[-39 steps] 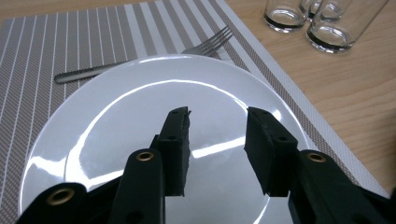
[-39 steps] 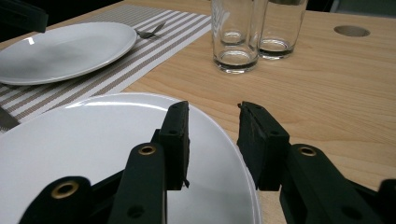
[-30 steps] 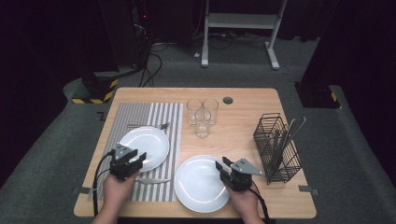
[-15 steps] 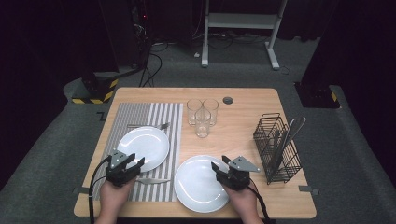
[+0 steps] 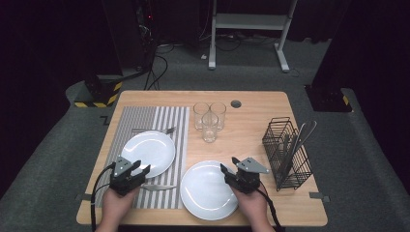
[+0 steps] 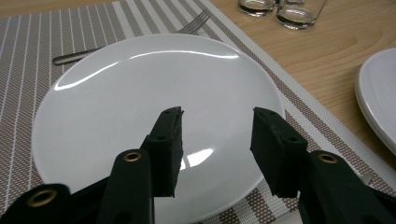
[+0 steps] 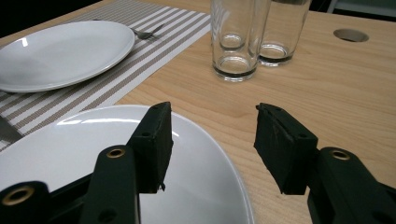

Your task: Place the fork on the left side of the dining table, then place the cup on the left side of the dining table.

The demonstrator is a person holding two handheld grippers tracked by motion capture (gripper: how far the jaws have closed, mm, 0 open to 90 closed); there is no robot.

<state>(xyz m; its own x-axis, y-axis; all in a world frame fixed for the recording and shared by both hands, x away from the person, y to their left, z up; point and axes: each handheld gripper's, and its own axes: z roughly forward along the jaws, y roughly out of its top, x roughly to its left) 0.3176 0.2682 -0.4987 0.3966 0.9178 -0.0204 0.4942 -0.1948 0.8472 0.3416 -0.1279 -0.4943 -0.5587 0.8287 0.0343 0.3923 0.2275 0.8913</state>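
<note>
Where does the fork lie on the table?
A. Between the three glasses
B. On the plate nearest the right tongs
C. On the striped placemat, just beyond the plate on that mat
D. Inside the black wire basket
C: in the high view the fork rests on the striped placemat, on the far side of the left plate; the left gripper view shows the same.

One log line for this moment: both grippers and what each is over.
left gripper: open, over placemat plate | right gripper: open, over bare-table plate | held: nothing
</note>
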